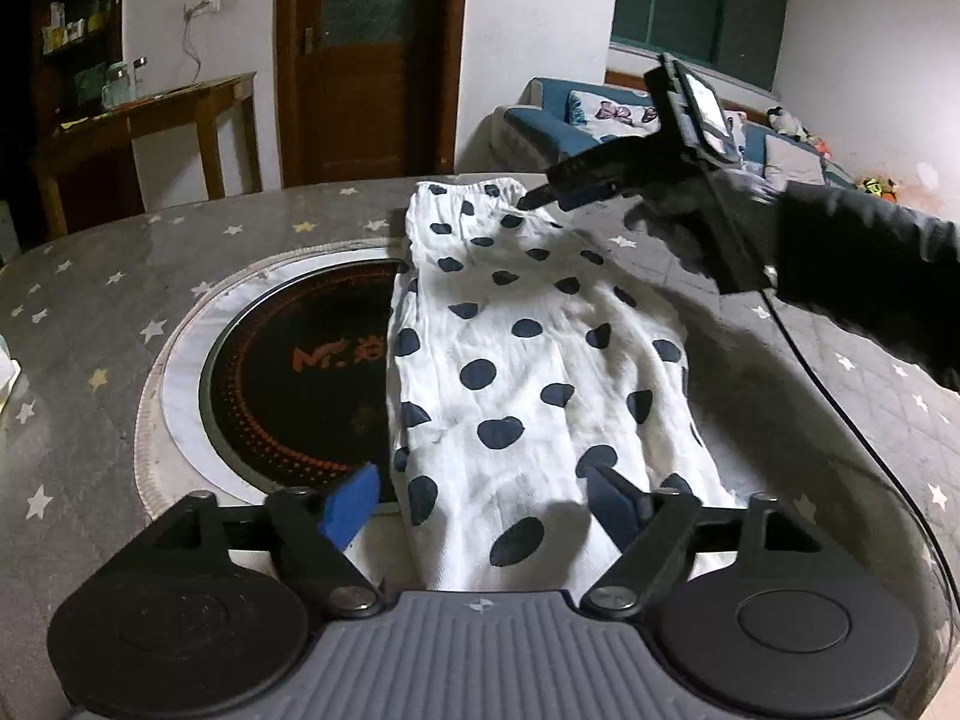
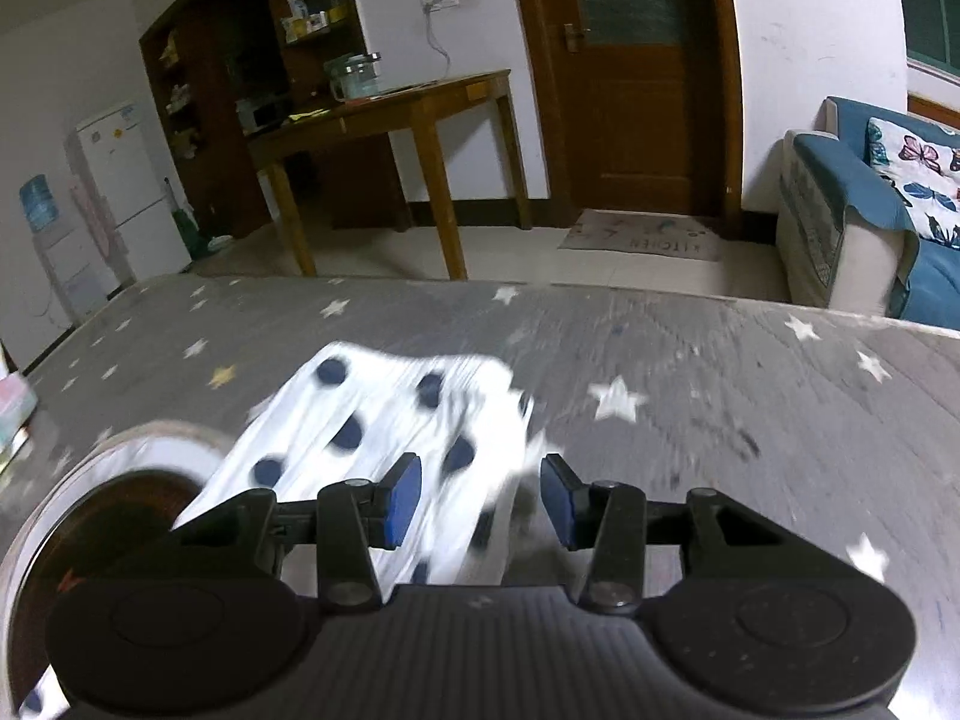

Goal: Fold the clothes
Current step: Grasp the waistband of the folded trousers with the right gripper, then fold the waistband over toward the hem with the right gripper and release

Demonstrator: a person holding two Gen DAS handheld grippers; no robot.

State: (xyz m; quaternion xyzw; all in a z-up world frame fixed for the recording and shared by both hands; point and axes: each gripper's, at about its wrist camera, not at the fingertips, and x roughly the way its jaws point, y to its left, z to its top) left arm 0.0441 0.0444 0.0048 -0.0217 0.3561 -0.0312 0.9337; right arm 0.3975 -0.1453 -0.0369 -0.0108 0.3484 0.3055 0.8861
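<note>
Round table [image 1: 108, 300], grey quilted star-print cover, fills near scene; black round induction hob [image 1: 300, 384] set in pale ring at centre. White crinkled garment with navy polka dots [image 1: 528, 372] lies lengthwise right of hob, overlapping its edge, elastic waistband at far end. Left gripper [image 1: 486, 498] spread wide, straddling garment's near end. Right gripper [image 2: 480, 501] parted, empty, above far waistband corner, blurred.

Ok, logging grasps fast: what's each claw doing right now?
Left claw: open over the polka-dot garment, holding nothing.
Right claw: open, holding nothing.
</note>
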